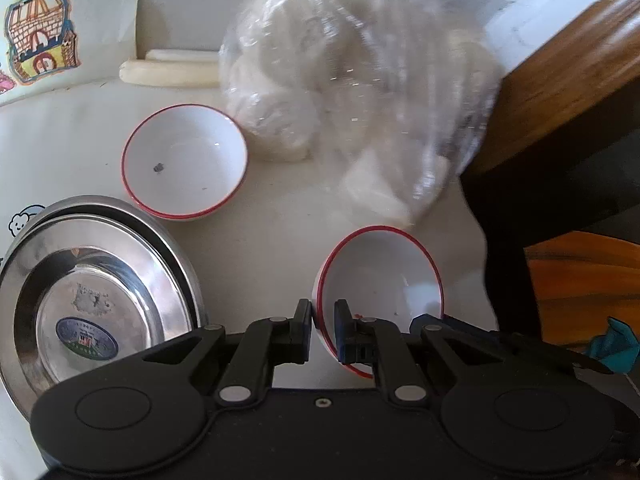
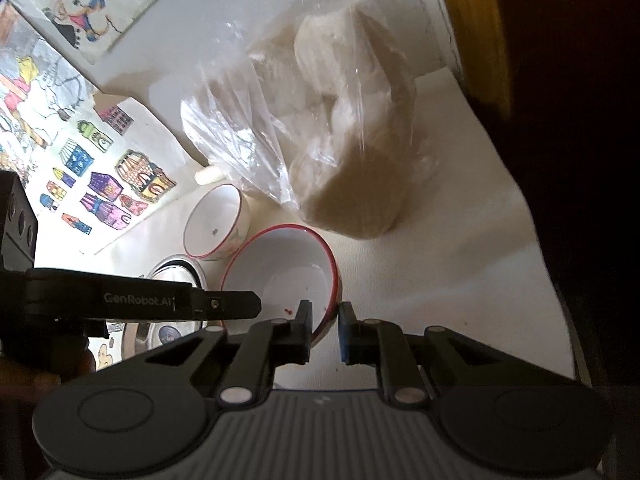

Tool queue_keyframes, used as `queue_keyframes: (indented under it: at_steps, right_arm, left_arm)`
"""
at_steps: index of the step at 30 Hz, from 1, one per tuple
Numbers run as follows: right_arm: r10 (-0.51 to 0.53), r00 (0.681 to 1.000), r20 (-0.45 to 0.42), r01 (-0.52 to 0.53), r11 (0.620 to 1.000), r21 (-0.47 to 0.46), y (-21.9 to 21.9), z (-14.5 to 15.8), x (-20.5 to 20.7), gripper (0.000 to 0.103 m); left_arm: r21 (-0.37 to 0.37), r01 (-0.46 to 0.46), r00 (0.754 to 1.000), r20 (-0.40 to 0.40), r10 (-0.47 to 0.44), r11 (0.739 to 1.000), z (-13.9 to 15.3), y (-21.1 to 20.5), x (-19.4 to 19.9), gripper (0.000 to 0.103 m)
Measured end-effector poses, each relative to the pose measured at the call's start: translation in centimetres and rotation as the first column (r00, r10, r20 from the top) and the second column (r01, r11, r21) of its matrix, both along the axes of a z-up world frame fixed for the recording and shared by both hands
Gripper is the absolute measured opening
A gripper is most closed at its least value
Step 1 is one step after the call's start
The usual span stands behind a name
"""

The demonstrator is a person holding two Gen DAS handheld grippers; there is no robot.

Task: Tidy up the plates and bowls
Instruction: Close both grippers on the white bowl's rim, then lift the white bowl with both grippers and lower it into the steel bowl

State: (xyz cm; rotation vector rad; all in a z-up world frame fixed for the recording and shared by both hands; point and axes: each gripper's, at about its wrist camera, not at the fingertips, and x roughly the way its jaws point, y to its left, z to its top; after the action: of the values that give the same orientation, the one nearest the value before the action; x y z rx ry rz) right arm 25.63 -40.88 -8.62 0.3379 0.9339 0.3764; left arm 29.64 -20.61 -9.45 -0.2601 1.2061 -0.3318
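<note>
A white bowl with a red rim (image 1: 380,276) is held tilted over the white tabletop, and both grippers grip it. My left gripper (image 1: 323,312) is shut on its near rim, one pad inside and one outside. My right gripper (image 2: 325,312) is shut on the rim of the same bowl (image 2: 280,272) at its right side. The left gripper's dark body (image 2: 140,300) reaches in from the left there. A second red-rimmed bowl (image 1: 184,160) stands upright on the table farther back. Stacked steel plates (image 1: 100,280) lie at the left.
A clear plastic bag of pale lumps (image 1: 340,80) sits close behind the bowls. A dark wooden edge (image 1: 560,80) borders the table on the right. Sheets with coloured drawings (image 2: 100,168) lie at the left. Bare tabletop (image 2: 440,280) shows to the right of the held bowl.
</note>
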Motion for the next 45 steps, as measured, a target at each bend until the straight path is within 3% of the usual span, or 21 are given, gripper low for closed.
queue_keyframes:
  at_steps: [10,19,45]
  right_arm:
    - [-0.003,0.999,0.032,0.004,1.0,-0.017,-0.7,2.2,-3.4,0.016]
    - [0.055,0.998,0.016,-0.054,0.997,-0.049,-0.2,2.8,-6.5,0.016]
    - [0.186,0.98,-0.077,-0.192,0.979,-0.074,1.2,1.9,-8.5,0.017]
  left_arm:
    - [-0.049,0.038,0.999,0.031,-0.037,0.998,2.0,0.0,-2.6,0.012]
    - [-0.081,0.041,0.999,-0.002,-0.041,0.996,2.2,1.8,-5.7,0.012]
    - [-0.052,0.063,0.991,-0.113,-0.069,0.997,0.2,3.0,-8.8,0.012]
